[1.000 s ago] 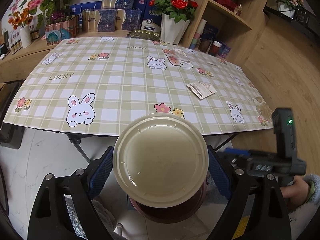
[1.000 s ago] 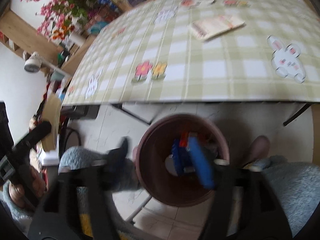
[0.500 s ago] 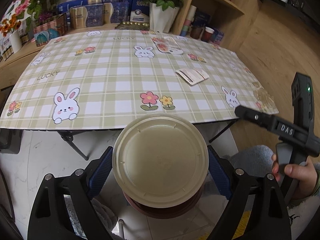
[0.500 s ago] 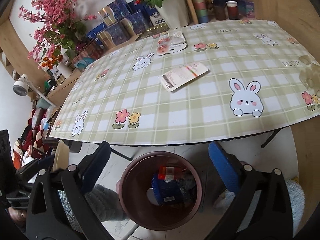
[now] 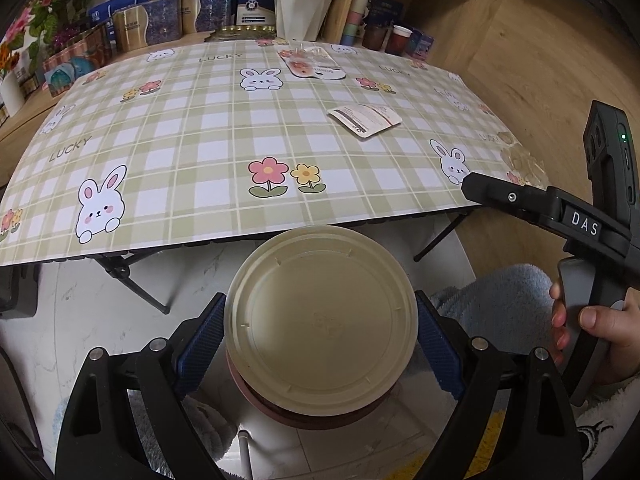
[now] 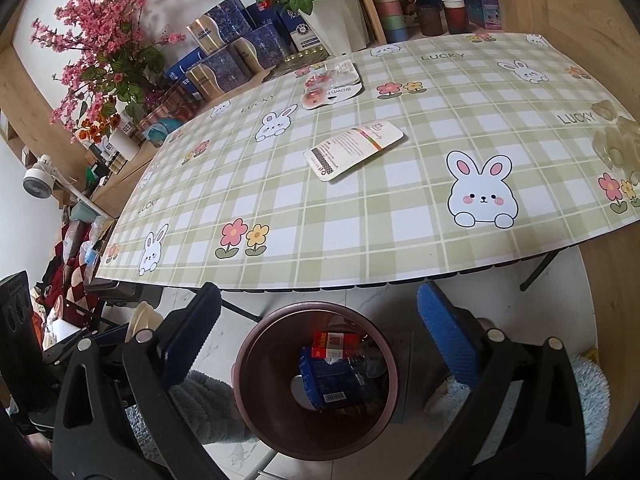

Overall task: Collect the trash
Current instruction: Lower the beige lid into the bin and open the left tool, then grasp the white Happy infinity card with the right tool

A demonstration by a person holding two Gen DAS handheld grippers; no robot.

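My left gripper [image 5: 320, 336] is shut on a round cream plastic lid [image 5: 320, 320], held flat just above the brown trash bin [image 5: 304, 420] on the floor. In the right wrist view my right gripper [image 6: 320, 332] is open and empty above the same bin [image 6: 316, 436], which holds a blue packet [image 6: 332, 380] and a red box [image 6: 332, 340]. On the checked tablecloth [image 6: 360, 220] lie a white flat packet [image 6: 356, 148], a pink and white wrapper [image 6: 332, 90] farther back, and a clear crumpled wrapper [image 6: 616, 148] at the right edge.
The table's front edge [image 5: 240, 236] overhangs the bin, with black folding legs [image 5: 132, 280] beneath. Boxes, a white flower vase [image 5: 304, 8] and cups stand behind the table. My right gripper's body [image 5: 560, 216] shows at the right of the left wrist view.
My right gripper has opened and lifted up from inside the bin, leaving the blue packet there. My left gripper has shifted slightly with the lid still in it.
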